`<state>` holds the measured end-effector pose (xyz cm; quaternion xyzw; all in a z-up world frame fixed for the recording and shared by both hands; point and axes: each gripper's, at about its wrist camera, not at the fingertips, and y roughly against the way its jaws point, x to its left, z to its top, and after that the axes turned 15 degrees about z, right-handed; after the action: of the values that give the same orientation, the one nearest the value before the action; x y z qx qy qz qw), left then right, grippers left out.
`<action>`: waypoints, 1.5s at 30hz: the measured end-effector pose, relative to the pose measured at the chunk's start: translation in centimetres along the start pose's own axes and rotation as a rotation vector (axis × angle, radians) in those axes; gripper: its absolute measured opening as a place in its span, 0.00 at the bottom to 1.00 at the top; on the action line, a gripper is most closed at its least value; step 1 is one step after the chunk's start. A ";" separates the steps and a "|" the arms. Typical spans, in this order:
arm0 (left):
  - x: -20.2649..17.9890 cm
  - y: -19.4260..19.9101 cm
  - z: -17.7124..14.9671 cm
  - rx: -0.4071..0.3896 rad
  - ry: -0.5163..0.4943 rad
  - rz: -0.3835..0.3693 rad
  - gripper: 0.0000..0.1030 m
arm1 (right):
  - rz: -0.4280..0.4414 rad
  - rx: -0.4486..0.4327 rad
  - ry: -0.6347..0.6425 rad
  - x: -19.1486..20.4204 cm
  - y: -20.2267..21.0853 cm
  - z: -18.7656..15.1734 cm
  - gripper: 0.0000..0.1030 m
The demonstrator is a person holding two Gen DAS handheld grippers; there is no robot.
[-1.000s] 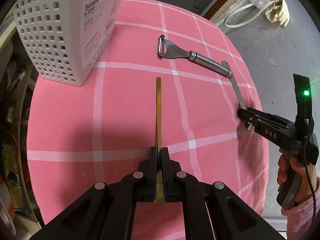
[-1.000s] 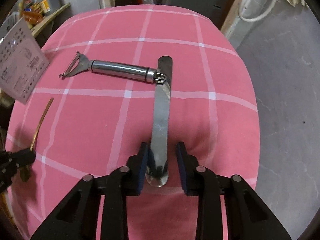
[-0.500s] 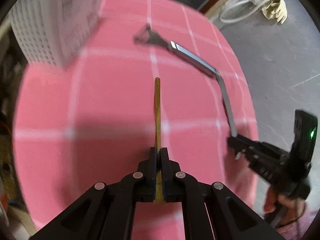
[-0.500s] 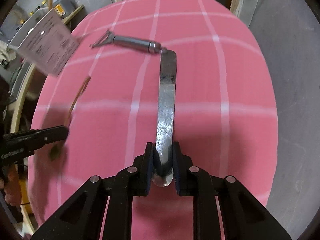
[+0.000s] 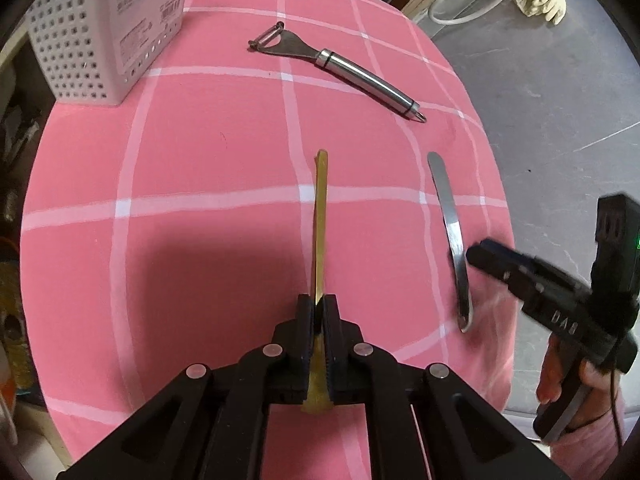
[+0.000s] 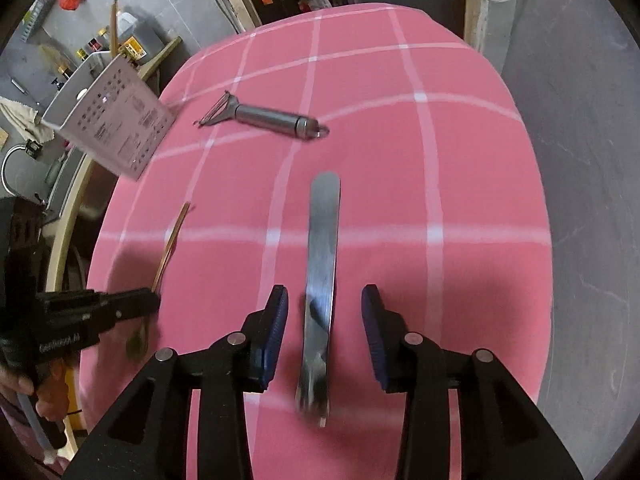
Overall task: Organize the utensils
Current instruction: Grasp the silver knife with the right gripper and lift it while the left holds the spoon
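My left gripper (image 5: 318,312) is shut on a gold utensil (image 5: 321,220), its thin handle pointing forward above the pink checked cloth (image 5: 200,160). It shows at the left in the right wrist view (image 6: 170,240). My right gripper (image 6: 324,312) is open, its pads either side of a silver utensil (image 6: 322,264) and clear of it; the utensil looks blurred at its near end. That silver utensil (image 5: 450,224) and my right gripper (image 5: 476,258) show at the right in the left wrist view. A steel peeler (image 5: 340,68) lies farther back. The white perforated holder (image 5: 100,28) stands at the back left.
The table is round; its edge drops to a grey floor (image 5: 560,100) at the right. Clutter, bottles and shelving (image 6: 80,40) stand beyond the holder (image 6: 116,128) at the left. The peeler (image 6: 268,118) lies between holder and silver utensil.
My right gripper closed on the silver utensil, lifted it away from the peeler, and has now opened; the utensil is loose between the pads. My left gripper stays shut on the gold utensil and has risen.
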<state>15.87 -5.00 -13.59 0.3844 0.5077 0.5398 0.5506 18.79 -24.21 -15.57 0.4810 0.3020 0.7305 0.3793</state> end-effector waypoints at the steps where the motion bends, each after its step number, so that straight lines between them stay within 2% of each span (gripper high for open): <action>1: 0.1 0.0 0.3 -0.001 0.000 0.006 0.06 | 0.003 0.010 -0.003 -0.2 -0.6 0.8 0.33; 6: -0.1 -0.1 1.9 -0.004 -0.008 0.035 0.10 | 0.042 0.068 -0.014 -0.7 -1.3 1.7 0.33; 13: -1.1 -1.2 3.5 0.029 -0.061 0.066 0.13 | 0.083 0.078 -0.038 -0.7 -1.5 1.5 0.32; 16: -2.1 -1.3 3.7 0.030 -0.098 0.105 0.11 | 0.052 0.085 -0.045 -0.5 -1.8 1.4 0.11; 19: -2.9 -1.4 3.5 0.033 -0.118 0.122 0.05 | 0.071 0.095 -0.079 -0.6 -2.0 1.1 0.08; 23: -2.8 -1.1 2.9 0.025 -0.095 0.110 0.05 | 0.065 0.085 -0.075 0.0 -1.5 0.7 0.03; 30: -1.7 -0.7 1.9 0.023 -0.048 0.039 0.05 | 0.108 0.114 -0.036 1.0 -0.9 -0.2 0.02; 33: -1.5 -0.6 1.7 0.024 -0.046 0.022 0.05 | 0.078 0.124 -0.001 1.6 -1.1 -0.1 0.02; 37: -1.6 -0.6 1.7 0.028 -0.055 0.017 0.05 | 0.091 0.138 -0.009 1.5 -1.9 0.6 0.04; 39: -2.3 -1.1 2.1 0.036 -0.062 0.018 0.05 | 0.073 0.147 -0.005 1.5 -2.4 0.7 0.09; 45: -2.5 -1.1 2.3 0.055 -0.079 0.027 0.05 | -0.028 0.137 0.018 2.2 -2.8 0.6 0.08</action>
<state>18.58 -7.31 -13.87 0.4275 0.4950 0.5173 0.5520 19.55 -20.85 -16.54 0.4952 0.3615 0.7069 0.3528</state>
